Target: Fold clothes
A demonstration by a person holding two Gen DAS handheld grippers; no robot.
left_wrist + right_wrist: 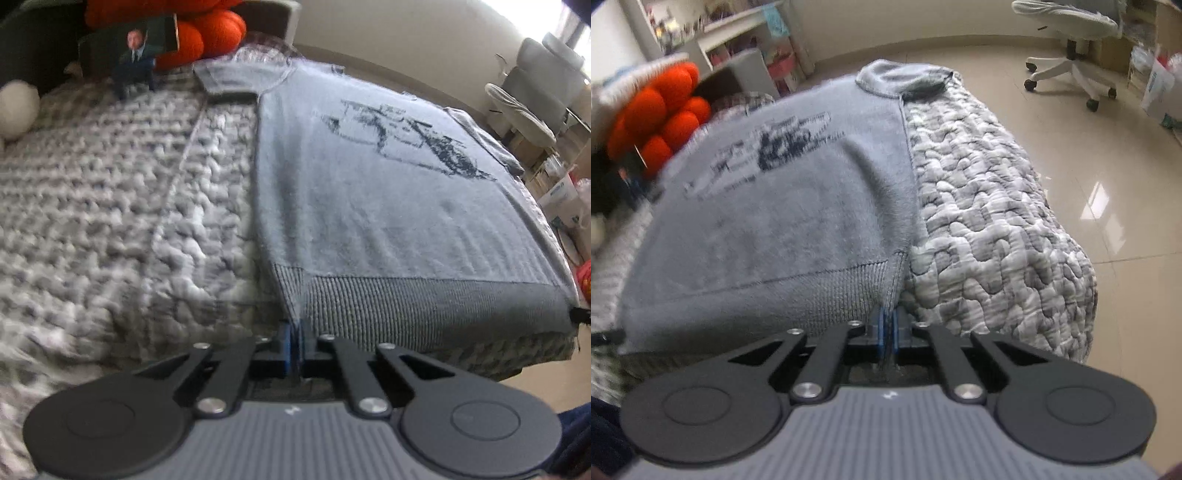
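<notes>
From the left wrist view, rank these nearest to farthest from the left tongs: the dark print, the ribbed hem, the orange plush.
1. ribbed hem, pinched in the left tongs.
2. dark print, mid-sweater, to the right.
3. orange plush, far end, upper left.

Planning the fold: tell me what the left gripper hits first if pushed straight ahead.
The left gripper is already shut on the sweater at its ribbed hem corner; pushed on, it would likely bunch that knit against the quilted bedcover.

Quilted bed [110, 221], grey sweater [369, 206], orange plush [207, 29]
</notes>
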